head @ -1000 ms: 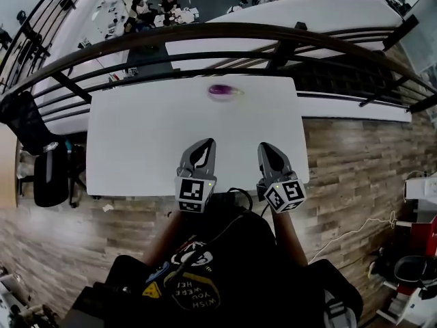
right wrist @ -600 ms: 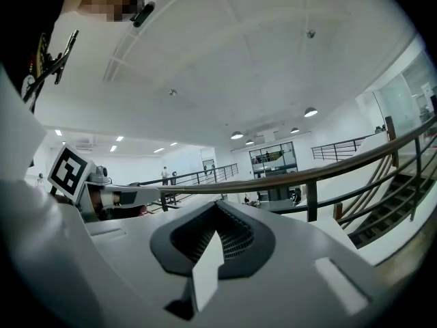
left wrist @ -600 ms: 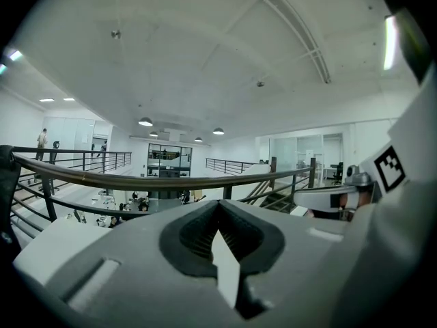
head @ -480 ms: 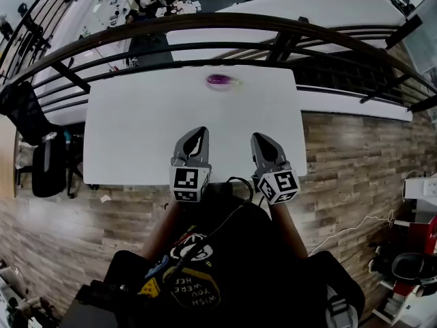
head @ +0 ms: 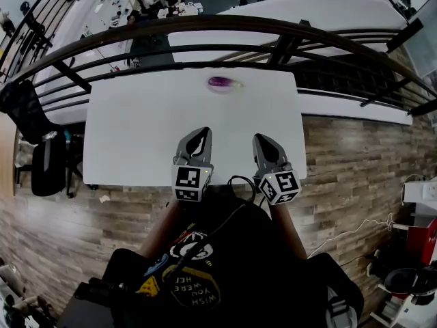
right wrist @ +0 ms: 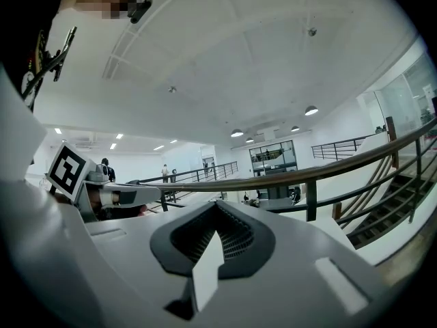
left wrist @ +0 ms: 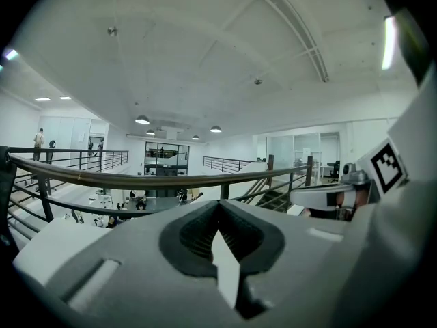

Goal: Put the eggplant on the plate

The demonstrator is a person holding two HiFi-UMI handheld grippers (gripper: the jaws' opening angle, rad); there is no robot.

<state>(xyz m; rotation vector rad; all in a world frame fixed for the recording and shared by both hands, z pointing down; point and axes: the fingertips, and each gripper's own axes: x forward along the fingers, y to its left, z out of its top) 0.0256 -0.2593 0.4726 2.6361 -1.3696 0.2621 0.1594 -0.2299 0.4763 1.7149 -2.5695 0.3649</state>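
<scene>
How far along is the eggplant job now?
Nothing looks done: the small purple eggplant lies at the white table's far edge; no plate can be made out. Nothing is in hand: left gripper and right gripper are shut, empty, near the person. Grasping and placing likely remain.

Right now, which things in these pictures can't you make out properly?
Head view: the small purple eggplant at the far edge of the white rectangular table is too small to show whether a plate lies under it.
Left gripper view: the grey body of the shut left tongs fills the lower picture, hiding the eggplant.
Right gripper view: the shut right tongs do the same.
</scene>
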